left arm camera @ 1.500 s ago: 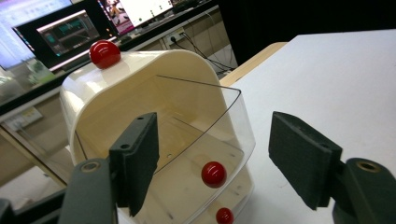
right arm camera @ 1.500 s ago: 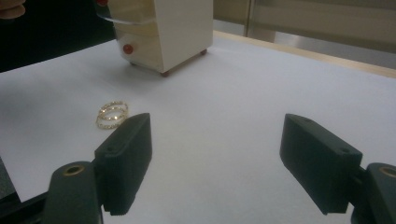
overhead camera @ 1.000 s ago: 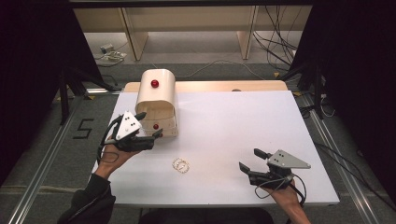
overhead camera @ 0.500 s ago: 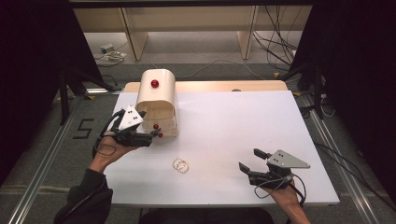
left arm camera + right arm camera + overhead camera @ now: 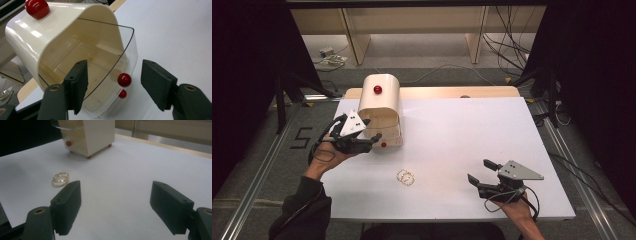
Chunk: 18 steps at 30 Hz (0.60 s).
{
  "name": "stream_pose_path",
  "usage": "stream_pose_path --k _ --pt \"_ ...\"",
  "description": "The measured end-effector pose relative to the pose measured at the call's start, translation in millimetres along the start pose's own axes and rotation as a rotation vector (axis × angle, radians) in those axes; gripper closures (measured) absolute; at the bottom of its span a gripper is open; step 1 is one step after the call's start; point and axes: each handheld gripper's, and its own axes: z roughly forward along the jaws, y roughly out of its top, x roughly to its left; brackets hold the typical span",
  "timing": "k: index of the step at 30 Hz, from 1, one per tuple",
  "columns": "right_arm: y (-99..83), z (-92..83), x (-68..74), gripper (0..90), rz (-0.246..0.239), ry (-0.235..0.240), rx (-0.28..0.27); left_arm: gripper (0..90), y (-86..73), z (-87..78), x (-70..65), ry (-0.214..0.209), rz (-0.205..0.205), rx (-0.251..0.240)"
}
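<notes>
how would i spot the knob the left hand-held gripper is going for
Find the cream box at the white table's far left. Its clear front flap carries a small red knob, between the left hand-held gripper's open jaws. Unlike the bigger red ball on top, it sits low, on see-through plastic.

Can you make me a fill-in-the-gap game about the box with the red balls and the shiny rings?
1. The knob on top of the cream box is coloured ____.
2. The gold rings lie on the white ____.
3. The box's clear lid is ____, so you can see inside.
4. The left gripper has its jaws on either side of a small red knob on the ____.

Missing words: red; table; open; lid
</notes>
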Motion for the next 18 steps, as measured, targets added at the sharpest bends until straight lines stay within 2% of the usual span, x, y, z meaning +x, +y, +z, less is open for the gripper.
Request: stream_pose_path --k 10,15,18 --pt "-0.2 1.2 -0.1 25.7 -0.008 0.004 0.004 52.5 -1.9 7.3 2.9 0.02 0.053 0.045" --pt "-0.3 1.1 -0.2 25.7 -0.007 0.006 0.006 59.8 -4.2 7.6 4.1 0.022 0.067 0.054" --pt "-0.3 1.4 0.2 25.8 -0.006 0.007 0.011 63.2 -4.6 8.9 2.9 0.039 0.075 0.053"
